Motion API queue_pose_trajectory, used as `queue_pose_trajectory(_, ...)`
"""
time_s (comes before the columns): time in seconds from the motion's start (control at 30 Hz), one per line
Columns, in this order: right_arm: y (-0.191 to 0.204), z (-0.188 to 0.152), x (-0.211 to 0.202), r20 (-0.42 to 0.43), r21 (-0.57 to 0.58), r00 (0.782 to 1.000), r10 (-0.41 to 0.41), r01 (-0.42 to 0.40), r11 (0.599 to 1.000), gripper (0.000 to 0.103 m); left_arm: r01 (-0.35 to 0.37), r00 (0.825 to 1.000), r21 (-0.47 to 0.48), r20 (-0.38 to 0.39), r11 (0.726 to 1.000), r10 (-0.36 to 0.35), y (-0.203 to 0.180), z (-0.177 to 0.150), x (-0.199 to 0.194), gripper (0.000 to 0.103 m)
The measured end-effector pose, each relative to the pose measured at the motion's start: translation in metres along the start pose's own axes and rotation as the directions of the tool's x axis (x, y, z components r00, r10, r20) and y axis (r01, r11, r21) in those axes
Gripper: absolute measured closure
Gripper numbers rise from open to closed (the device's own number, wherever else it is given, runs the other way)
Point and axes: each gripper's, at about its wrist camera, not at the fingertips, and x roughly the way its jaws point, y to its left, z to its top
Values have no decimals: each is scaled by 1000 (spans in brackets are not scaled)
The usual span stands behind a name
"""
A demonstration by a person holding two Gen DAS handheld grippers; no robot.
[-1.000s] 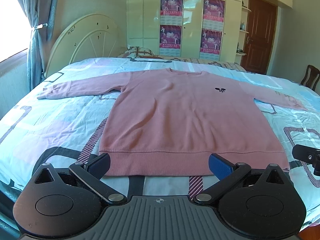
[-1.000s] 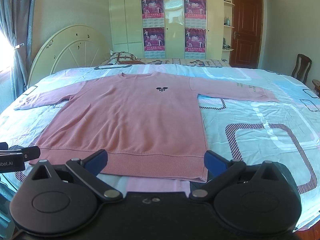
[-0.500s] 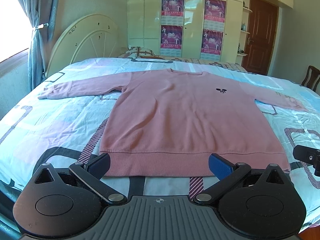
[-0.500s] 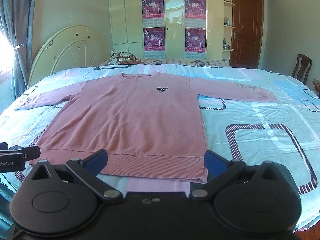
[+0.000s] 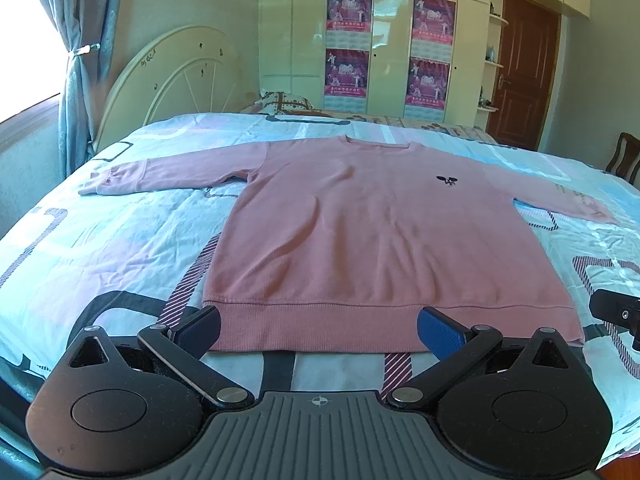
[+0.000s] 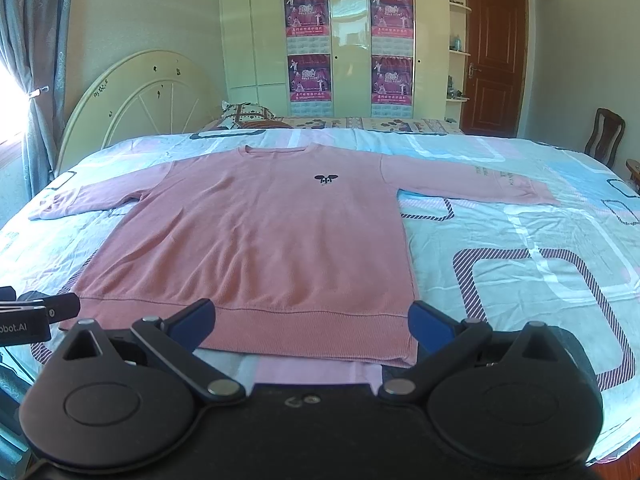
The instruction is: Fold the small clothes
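On the bed (image 5: 100, 240), a pink sweater (image 5: 376, 236) lies flat and face up, sleeves spread to either side, neckline toward the headboard (image 5: 168, 76) and ribbed hem nearest me. At far left, a tied curtain (image 5: 80, 60) hangs beside the headboard. My left claw (image 5: 318, 326) hovers at the hem's left portion, its blue pads (image 5: 440, 334) spread wide with nothing between them. My right claw (image 6: 312, 322) is at the hem's right corner, likewise spread wide and empty. Whether either claw touches the fabric, I cannot tell. Behind the bed stands a wardrobe (image 6: 348, 40) bearing posters; a brown door (image 6: 494, 60) and a chair (image 6: 604, 132) are at right.
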Motion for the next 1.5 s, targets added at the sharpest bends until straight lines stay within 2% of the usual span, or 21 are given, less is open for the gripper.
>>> queue_pose_trajectory(0.4, -3, 3, 6, -9, 7, 1000, -14, 14, 1000, 0, 7, 1000, 5, 7, 1000, -7, -2, 5, 8, 0)
queue_pose_trajectory(0.63, -15, 15, 23, -10, 18, 998, -57, 57, 998, 0, 45, 999, -4, 17, 999, -45, -9, 27, 28, 0)
queue_pose_trajectory(0.77, -33, 30, 35, 0, 47, 995, -101, 101, 994, 0, 109, 994, -45, 7, 993, -109, -15, 47, 51, 0)
queue_pose_trajectory(1.07, -91, 63, 76, -2, 122, 979, -206, 204, 971, 0, 227, 974, -55, 11, 972, -227, -53, 88, 108, 0)
queue_pose_trajectory(1.17, -113, 74, 92, -3, 143, 973, -231, 229, 963, 0, 220, 975, -51, 0, 974, -220, -65, 101, 128, 0)
queue_pose_trajectory(1.23, -126, 82, 103, -2, 151, 971, -241, 238, 959, 0, 187, 982, -41, 11, 981, -187, -75, 109, 138, 0)
queue_pose_trajectory(1.3, -140, 90, 116, -4, 156, 967, -254, 252, 955, 0, 144, 989, 13, 14, 989, -144, -87, 118, 150, 0)
queue_pose_trajectory(1.4, -158, 98, 134, -8, 164, 962, -274, 272, 948, 0, 120, 992, 97, 20, 988, -123, -104, 128, 163, 0)
queue_pose_trajectory(1.5, -182, 106, 155, -21, 173, 953, -302, 301, 938, 0, 66, 995, 120, 69, 991, -74, -116, 136, 173, 0)
